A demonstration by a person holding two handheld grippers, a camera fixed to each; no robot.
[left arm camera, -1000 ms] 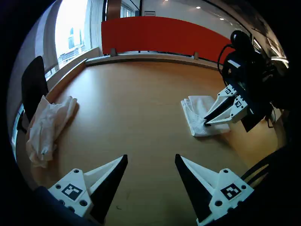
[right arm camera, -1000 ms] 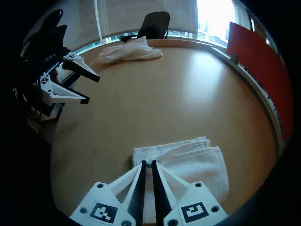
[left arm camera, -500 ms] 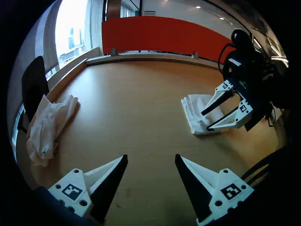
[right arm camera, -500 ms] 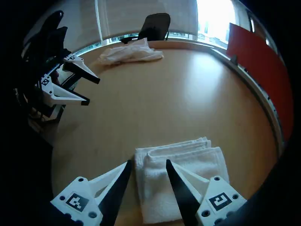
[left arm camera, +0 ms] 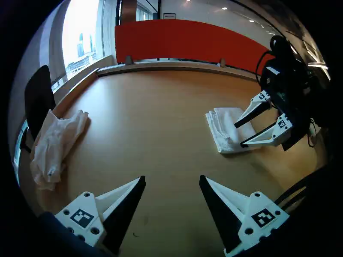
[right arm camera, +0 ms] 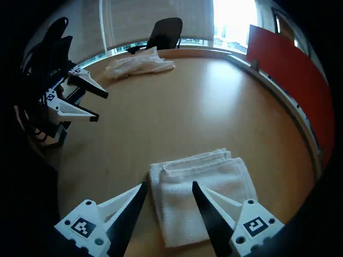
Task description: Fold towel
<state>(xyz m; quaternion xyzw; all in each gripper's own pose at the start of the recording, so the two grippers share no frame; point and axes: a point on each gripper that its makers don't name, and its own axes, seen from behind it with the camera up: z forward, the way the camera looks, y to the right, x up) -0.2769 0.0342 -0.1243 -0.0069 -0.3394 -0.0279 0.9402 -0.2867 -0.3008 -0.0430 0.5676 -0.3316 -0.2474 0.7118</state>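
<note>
**Lift off the folded towel without dragging it open**

Far ahead and to the left of your left gripper (left arm camera: 171,177), a crumpled pile (left arm camera: 55,143) of white cloth lies near the table (left arm camera: 150,107) edge, beside a chair (left arm camera: 38,96). The left gripper hangs over bare wood with its fingers spread wide and nothing between them.

Ahead and to its right is the towel (left arm camera: 224,128), a neat layered block lying flat. Your right gripper (right arm camera: 169,184) is directly over it. Its fingers are apart and straddle the towel's near left corner, gripping nothing. You cannot tell from here whether the tips touch the cloth.

The fold looks finished, so the step in hand is most likely getting the right gripper clear.

- Raise it straight up with the fingers spread as they are, and pull back toward yourself only once the tips are above the top layer.
- A sideways or backward pull at cloth height could catch the terry and peel that layer open.
- The stacked edges on the towel's far side look slightly stepped. If you tidy them, press down lightly rather than pinching.
</note>
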